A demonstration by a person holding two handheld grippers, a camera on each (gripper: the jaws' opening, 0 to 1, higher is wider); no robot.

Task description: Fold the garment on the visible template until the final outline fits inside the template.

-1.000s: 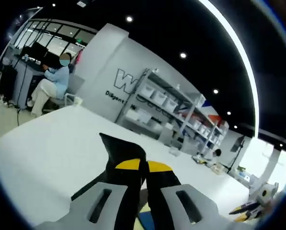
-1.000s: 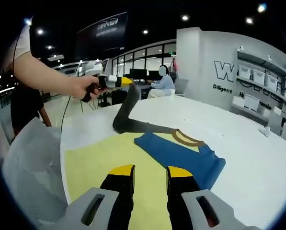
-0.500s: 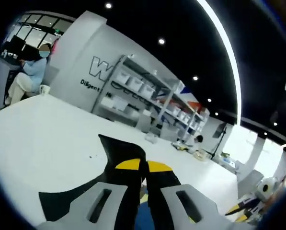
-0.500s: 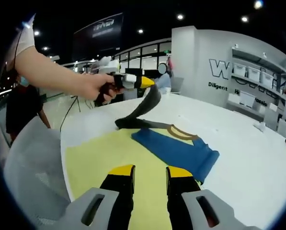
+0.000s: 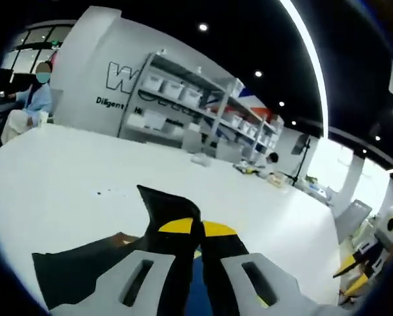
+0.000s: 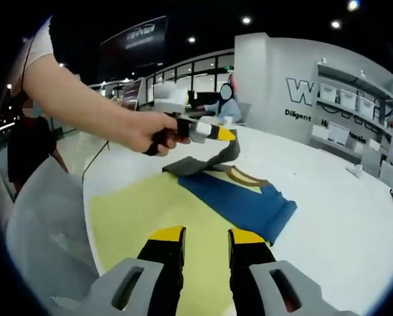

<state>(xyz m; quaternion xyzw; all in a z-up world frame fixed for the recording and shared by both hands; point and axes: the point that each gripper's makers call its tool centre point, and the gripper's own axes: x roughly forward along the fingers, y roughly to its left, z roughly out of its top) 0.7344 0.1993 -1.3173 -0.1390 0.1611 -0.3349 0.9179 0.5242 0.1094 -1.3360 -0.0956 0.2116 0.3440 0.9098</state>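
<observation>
Now the left hand-held gripper (image 6: 226, 134) pinches the garment's dark sleeve (image 6: 217, 158), lifting it over the yellow template (image 6: 150, 210) to fold inward; the right hand-held gripper (image 6: 205, 238) waits with jaws parted, holding nothing.

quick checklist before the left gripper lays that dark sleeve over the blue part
1. Left gripper shut on the dark sleeve: ok, the cloth hangs from its tips.
2. Sleeve lifted above the blue garment body: ok.
3. Garment lies on the yellow template: not ok, one blue corner and the dark part reach past it onto the white table.
4. Right gripper free of cloth: ok, open and holding nothing.
5. Blue body flat where the sleeve would land: cannot tell, the sleeve hides part of it.
6. Collar visible: ok.
</observation>
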